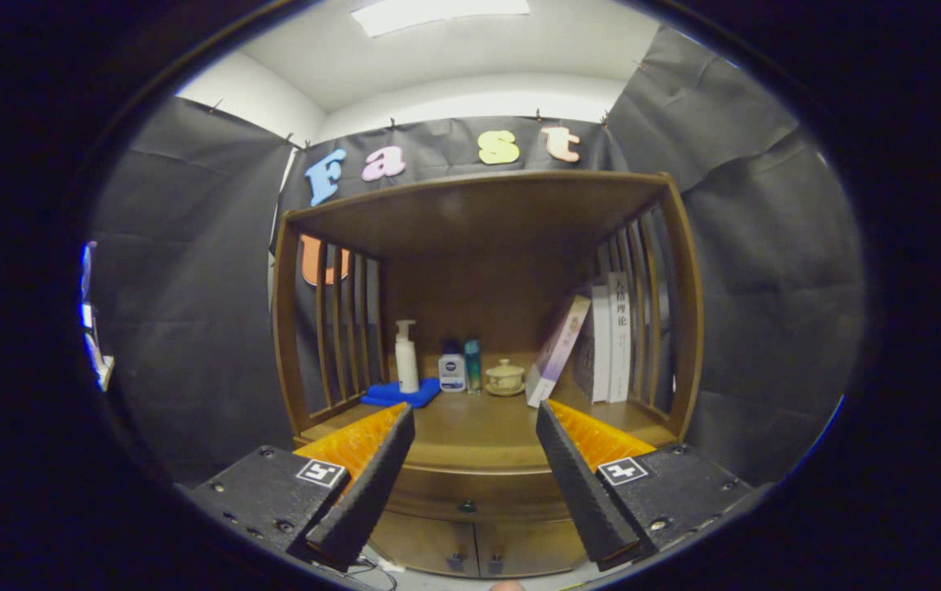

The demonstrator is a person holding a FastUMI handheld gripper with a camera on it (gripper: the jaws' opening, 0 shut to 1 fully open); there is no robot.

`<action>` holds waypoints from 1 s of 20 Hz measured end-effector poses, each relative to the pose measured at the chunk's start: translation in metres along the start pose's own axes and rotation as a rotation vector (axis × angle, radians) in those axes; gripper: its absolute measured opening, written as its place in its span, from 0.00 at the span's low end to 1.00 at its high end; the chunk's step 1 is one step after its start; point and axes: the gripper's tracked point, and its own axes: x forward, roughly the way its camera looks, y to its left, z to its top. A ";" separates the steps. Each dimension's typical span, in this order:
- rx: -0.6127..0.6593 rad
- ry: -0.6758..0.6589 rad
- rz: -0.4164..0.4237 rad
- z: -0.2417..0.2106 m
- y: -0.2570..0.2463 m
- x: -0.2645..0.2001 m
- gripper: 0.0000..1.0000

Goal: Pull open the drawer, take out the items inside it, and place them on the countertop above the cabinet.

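Closed wooden drawer (470, 491) beneath countertop (478, 427)

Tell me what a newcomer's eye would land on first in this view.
First the wooden cabinet, straight ahead beyond the fingers, with slatted sides. On its countertop stand a white pump bottle on a blue cloth, a small lidded cup and leaning books. The gripper hangs open before the shut drawer, whose knob sits between the fingers.
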 end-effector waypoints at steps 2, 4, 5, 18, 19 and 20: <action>0.000 0.038 -0.015 -0.027 -0.001 0.009 0.97; -0.002 0.070 -0.009 -0.049 0.004 0.017 0.97; -0.006 0.087 -0.006 -0.060 0.004 0.019 0.97; -0.024 0.276 -0.057 -0.179 -0.002 0.077 0.72; -0.016 0.282 -0.058 -0.183 -0.001 0.079 0.69; -0.009 0.282 -0.063 -0.185 -0.002 0.081 0.67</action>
